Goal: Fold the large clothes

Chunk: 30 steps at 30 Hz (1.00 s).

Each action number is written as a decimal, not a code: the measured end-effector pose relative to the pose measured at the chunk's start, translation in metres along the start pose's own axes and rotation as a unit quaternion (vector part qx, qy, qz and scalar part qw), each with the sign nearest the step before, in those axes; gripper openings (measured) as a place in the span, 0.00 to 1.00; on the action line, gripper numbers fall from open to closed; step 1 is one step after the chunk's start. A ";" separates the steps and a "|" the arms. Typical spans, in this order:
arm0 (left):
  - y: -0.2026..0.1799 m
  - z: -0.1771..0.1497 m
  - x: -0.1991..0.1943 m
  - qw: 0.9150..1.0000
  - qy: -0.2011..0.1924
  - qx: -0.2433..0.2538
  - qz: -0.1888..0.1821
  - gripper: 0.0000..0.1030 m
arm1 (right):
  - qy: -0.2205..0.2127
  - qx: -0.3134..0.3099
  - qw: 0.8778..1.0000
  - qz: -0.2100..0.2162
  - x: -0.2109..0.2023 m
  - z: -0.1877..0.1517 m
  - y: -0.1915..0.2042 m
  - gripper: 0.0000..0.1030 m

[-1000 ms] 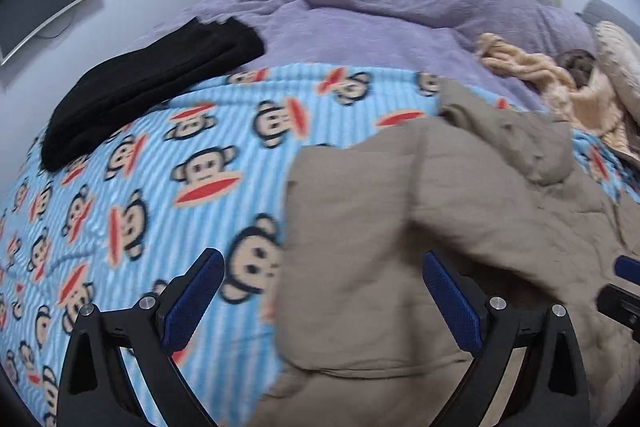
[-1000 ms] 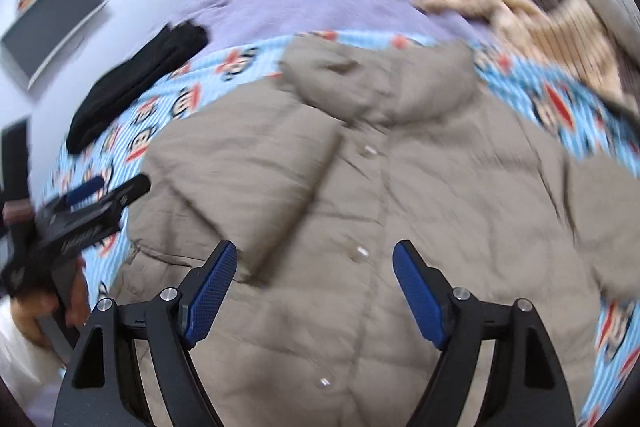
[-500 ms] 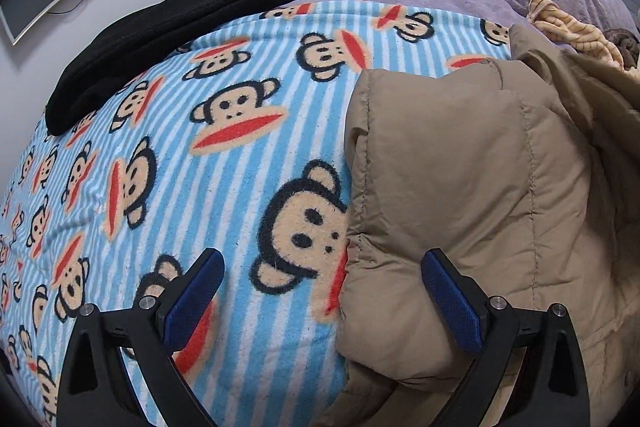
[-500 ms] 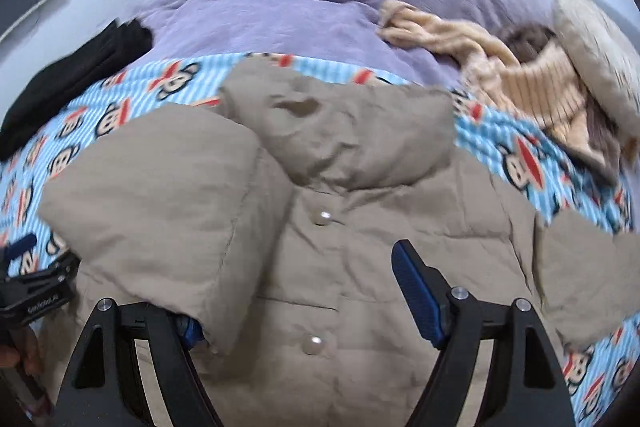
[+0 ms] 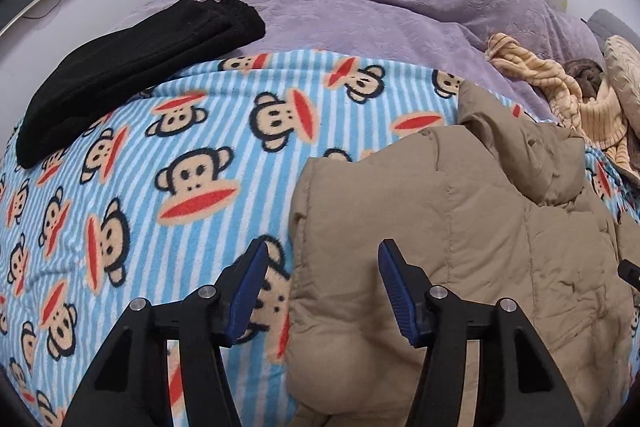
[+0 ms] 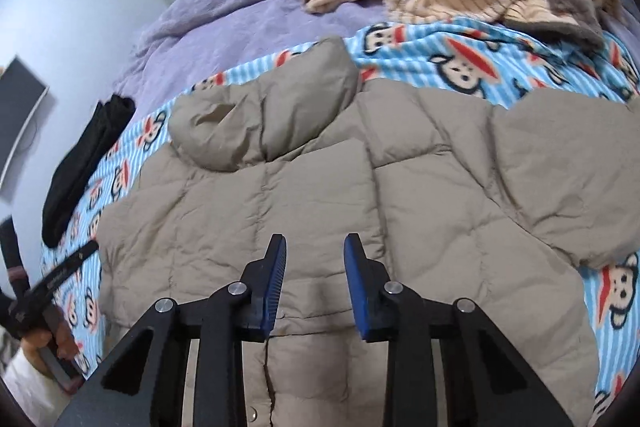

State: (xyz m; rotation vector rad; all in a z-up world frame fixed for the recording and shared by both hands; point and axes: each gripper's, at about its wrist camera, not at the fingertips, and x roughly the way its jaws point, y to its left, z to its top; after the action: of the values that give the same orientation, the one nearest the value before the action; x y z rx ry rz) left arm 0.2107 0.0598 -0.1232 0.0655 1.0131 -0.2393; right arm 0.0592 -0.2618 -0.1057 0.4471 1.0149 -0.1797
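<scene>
puffer jacket [image 6: 360, 227] flat on monkey-print blanket [image 5: 160, 147], hood at 12, long axis 12–6 | right tongs [image 6: 315, 275] empty, jaws narrowly parted, over chest, nearer | left tongs [image 5: 320, 287] released, straddling folded sleeve edge, jacket at 3

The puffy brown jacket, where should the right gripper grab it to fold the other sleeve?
Grab the jacket by its unfolded sleeve, at the free outer edge, coming from the right. That sleeve sticks out flat over the monkey blanket, so its edge looks easy to pinch and carry across.
</scene>
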 end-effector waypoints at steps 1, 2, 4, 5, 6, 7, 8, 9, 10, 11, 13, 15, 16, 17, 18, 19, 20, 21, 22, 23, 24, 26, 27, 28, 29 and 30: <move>-0.005 0.000 0.006 1.000 0.006 0.002 -0.001 0.58 | 0.012 -0.025 1.000 -0.003 0.009 -0.002 0.009 0.32; -0.010 -0.002 0.013 1.000 0.012 0.003 0.003 0.58 | 0.023 -0.043 0.999 -0.010 0.017 -0.007 0.015 0.32; -0.017 -0.009 0.026 1.000 0.024 0.007 0.014 0.58 | 0.056 -0.065 0.996 -0.036 0.040 -0.014 0.018 0.32; -0.020 -0.012 0.031 0.999 0.024 0.009 0.020 0.58 | 0.068 -0.060 0.995 -0.044 0.050 -0.016 0.013 0.29; -0.021 -0.014 0.034 0.999 0.024 0.009 0.023 0.58 | 0.070 -0.050 0.995 -0.045 0.056 -0.015 0.007 0.23; -0.021 -0.015 0.036 0.999 0.024 0.007 0.024 0.58 | 0.068 -0.041 0.996 -0.046 0.060 -0.013 0.001 0.19; -0.021 -0.015 0.037 0.999 0.026 0.004 0.026 0.58 | 0.062 -0.035 0.996 -0.048 0.062 -0.010 -0.003 0.19; -0.022 -0.015 0.039 0.999 0.027 0.002 0.027 0.59 | 0.057 -0.030 0.997 -0.046 0.063 -0.006 -0.007 0.19; -0.022 -0.015 0.040 0.999 0.028 0.003 0.031 0.61 | 0.056 -0.025 0.997 -0.041 0.065 -0.003 -0.010 0.19; -0.023 -0.015 0.042 0.999 0.029 0.004 0.036 0.62 | 0.056 -0.018 0.998 -0.035 0.067 0.000 -0.012 0.19; -0.023 -0.014 0.042 0.999 0.032 0.004 0.040 0.62 | 0.060 -0.006 0.998 -0.024 0.066 0.001 -0.016 0.19; -0.025 -0.012 0.036 0.998 0.038 0.007 0.049 0.62 | 0.066 0.010 0.998 -0.011 0.059 0.001 -0.022 0.19; -0.026 -0.011 0.032 0.998 0.040 0.011 0.053 0.62 | 0.067 0.018 0.998 -0.002 0.055 0.000 -0.027 0.23; -0.028 -0.010 0.027 0.997 0.041 0.016 0.058 0.62 | 0.067 0.026 0.997 0.006 0.049 -0.003 -0.033 0.23; -0.030 -0.010 0.022 0.997 0.042 0.021 0.061 0.62 | 0.068 0.034 0.997 0.013 0.043 -0.004 -0.039 0.23; -0.033 -0.011 0.016 0.997 0.043 0.025 0.063 0.62 | 0.069 0.042 0.997 0.018 0.037 -0.007 -0.046 0.23; -0.037 -0.013 0.011 0.997 0.046 0.028 0.061 0.62 | 0.069 0.052 0.996 0.021 0.030 -0.010 -0.054 0.25; -0.042 -0.016 0.006 0.997 0.051 0.032 0.056 0.62 | 0.071 0.065 0.995 0.022 0.024 -0.014 -0.064 0.27; -0.048 -0.019 0.001 0.997 0.055 0.036 0.051 0.62 | 0.071 0.079 0.994 0.025 0.018 -0.018 -0.073 0.33; -0.055 -0.023 -0.004 0.996 0.060 0.041 0.045 0.62 | 0.072 0.097 0.992 0.031 0.012 -0.024 -0.083 0.38; -0.064 -0.028 -0.008 0.996 0.065 0.048 0.040 0.62 | 0.072 0.113 0.990 0.036 0.006 -0.029 -0.092 0.40; -0.084 -0.037 -0.015 0.995 0.074 0.063 0.030 0.62 | 0.069 0.137 0.987 0.038 -0.006 -0.041 -0.108 0.45; -0.095 -0.042 -0.018 0.994 0.077 0.070 0.025 0.62 | 0.068 0.146 0.986 0.040 -0.012 -0.046 -0.115 0.45; -0.106 -0.046 -0.022 0.994 0.080 0.075 0.018 0.62 | 0.068 0.153 0.985 0.042 -0.018 -0.050 -0.123 0.45; -0.118 -0.051 -0.026 0.993 0.083 0.079 0.009 0.62 | 0.068 0.158 0.984 0.041 -0.023 -0.054 -0.129 0.46; -0.129 -0.055 -0.029 0.993 0.087 0.082 -0.001 0.62 | 0.068 0.163 0.984 0.039 -0.028 -0.056 -0.134 0.48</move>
State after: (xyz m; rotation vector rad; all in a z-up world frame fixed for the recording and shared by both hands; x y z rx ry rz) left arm 0.1207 -0.0517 -0.1204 0.2382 1.1660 -0.3232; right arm -0.0460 -0.3589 -0.1444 0.8052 1.1045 -0.2485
